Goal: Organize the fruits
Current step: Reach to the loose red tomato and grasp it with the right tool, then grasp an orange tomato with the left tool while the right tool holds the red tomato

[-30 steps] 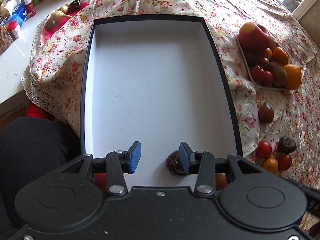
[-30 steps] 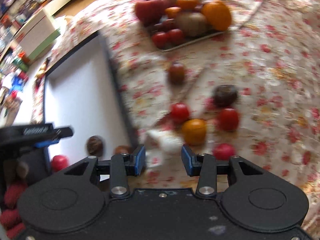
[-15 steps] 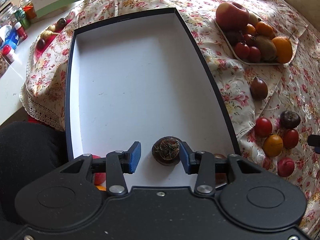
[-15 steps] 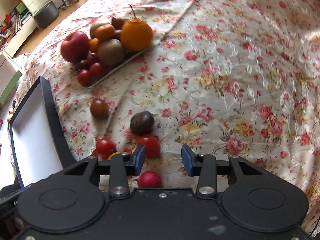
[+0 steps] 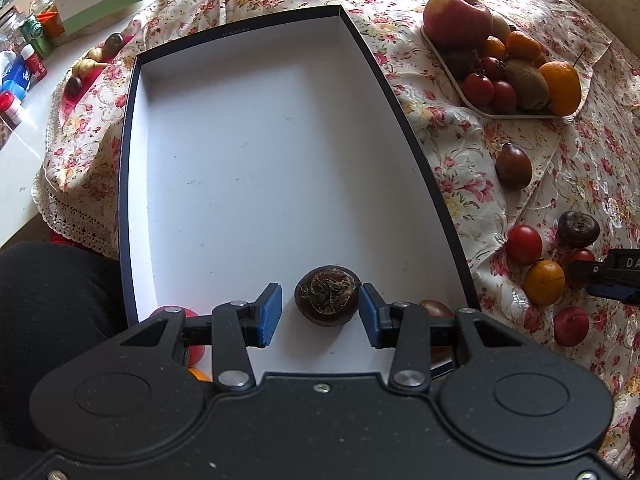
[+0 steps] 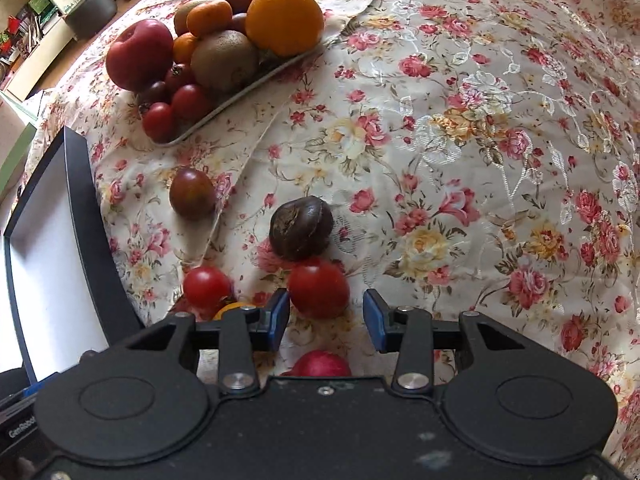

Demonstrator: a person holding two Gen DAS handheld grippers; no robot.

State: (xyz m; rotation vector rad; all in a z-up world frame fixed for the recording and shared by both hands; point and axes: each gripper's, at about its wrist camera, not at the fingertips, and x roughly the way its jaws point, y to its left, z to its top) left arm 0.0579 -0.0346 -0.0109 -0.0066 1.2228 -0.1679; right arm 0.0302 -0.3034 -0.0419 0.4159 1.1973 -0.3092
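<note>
A white box with a black rim [image 5: 420,152] lies on the flowered cloth. On its floor at the near end sits a dark brown chestnut-like fruit [image 5: 328,296], loose between the blue pads of my open left gripper [image 5: 320,314]. A red fruit [image 5: 176,312] and a brown one [image 5: 434,308] show under the fingers. My right gripper [image 6: 326,316] hangs over loose fruit on the cloth, jaws closing. A red tomato [image 6: 318,288] lies between its pads, close to the left one and untouched by either.
Around the right gripper lie a dark chestnut [image 6: 301,232], a brown tomato [image 6: 192,194], a second red tomato [image 6: 206,286], an orange fruit [image 6: 230,308] and a red fruit [image 6: 322,364]. A plate [image 6: 240,92] holds apple, kiwi and oranges. Bottles stand far left [image 5: 24,68].
The left gripper shifted so the brown fruit now sits between its fingers. The right gripper swung from beside the box out over the loose fruit and sank; the red tomato is now between its pads.
</note>
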